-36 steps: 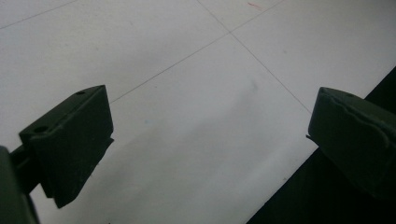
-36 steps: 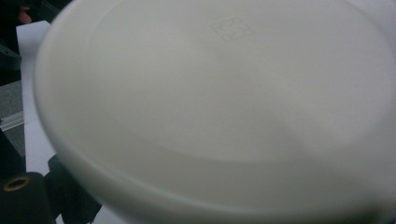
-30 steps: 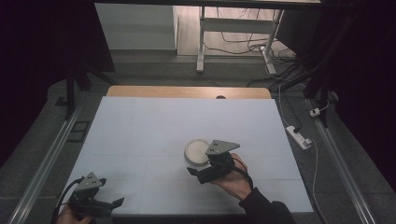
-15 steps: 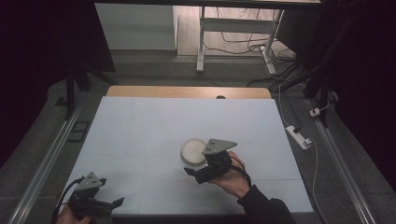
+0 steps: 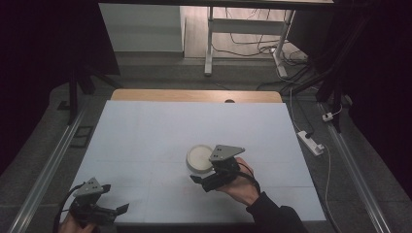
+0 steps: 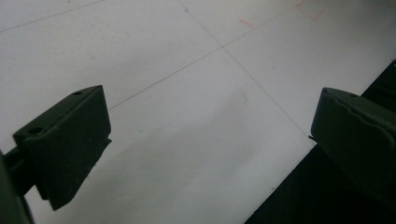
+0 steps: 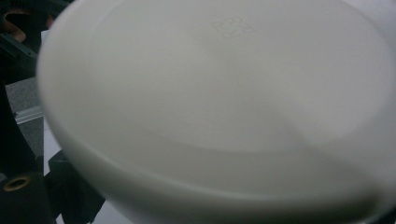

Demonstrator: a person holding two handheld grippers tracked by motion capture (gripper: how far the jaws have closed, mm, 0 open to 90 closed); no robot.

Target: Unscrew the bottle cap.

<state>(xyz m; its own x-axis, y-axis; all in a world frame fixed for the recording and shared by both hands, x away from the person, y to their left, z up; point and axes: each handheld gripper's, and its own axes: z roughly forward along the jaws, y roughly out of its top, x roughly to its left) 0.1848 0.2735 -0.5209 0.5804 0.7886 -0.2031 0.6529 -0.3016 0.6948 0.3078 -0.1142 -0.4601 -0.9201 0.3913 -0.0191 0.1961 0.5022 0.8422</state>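
A white round bowl (image 5: 198, 157) sits just right of the middle of the white table top (image 5: 160, 126). My right gripper (image 5: 202, 176) is at the bowl's near rim, shut on it, with the hand behind it. In the right gripper view the bowl (image 7: 224, 102) is very close and blurred, with one black jaw showing under its lower left rim. My left gripper (image 5: 109, 209) is at the table's front left corner. Its fingers (image 6: 65, 144) stand wide apart over bare table, next to the edge, and hold nothing.
A wooden strip (image 5: 194, 95) runs along the table's far edge. A white power strip (image 5: 311, 142) lies on the floor to the right. Metal rails (image 5: 53, 165) flank the table. White desk legs (image 5: 209, 43) and cables stand beyond.
The bowl and my right gripper have shifted slightly left together. My left gripper has barely moved.
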